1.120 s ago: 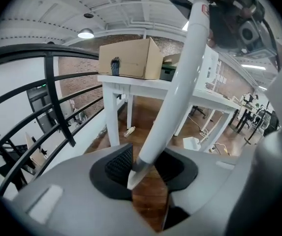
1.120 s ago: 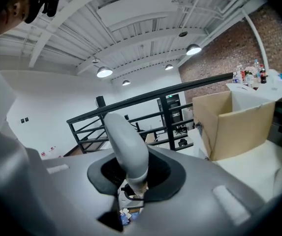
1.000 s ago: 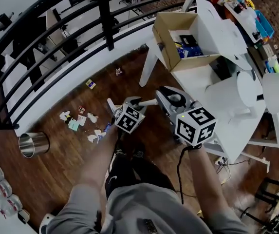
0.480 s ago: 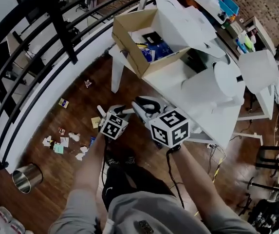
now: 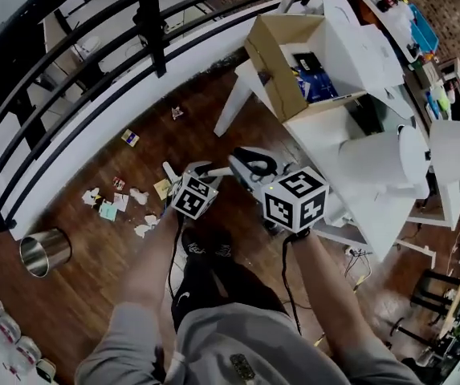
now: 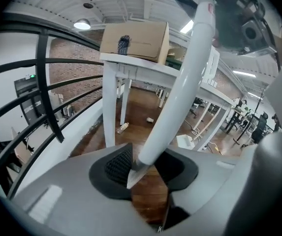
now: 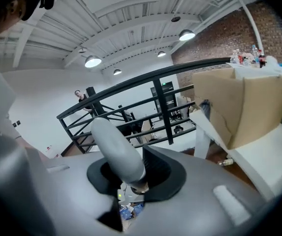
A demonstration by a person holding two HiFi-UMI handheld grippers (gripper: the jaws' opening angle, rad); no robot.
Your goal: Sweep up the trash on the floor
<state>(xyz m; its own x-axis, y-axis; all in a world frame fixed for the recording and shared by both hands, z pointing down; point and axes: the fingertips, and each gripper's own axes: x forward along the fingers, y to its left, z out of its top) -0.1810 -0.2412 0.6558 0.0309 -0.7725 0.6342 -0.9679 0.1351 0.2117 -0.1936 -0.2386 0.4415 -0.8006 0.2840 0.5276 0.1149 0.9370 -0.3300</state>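
The left gripper (image 6: 143, 167) is closed, its jaws set wide, on a white handle (image 6: 180, 92) that slants up and to the right. The right gripper (image 7: 131, 173) is clamped on a grey rounded handle (image 7: 116, 146). Both are held forward side by side and tilted downward. The trash (image 5: 109, 211) is scattered on the floor (image 5: 93, 295), left of the left gripper.

Floor (image 5: 93, 295) glossy wood; bin (image 5: 43, 253) shiny metal; trash (image 5: 109, 209) crumpled paper; white handle (image 6: 180, 82) smooth plastic; grey handle (image 7: 116, 149) matt

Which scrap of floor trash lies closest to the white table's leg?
The lone small scrap beyond the yellow-and-blue piece; the rest cluster farther left.
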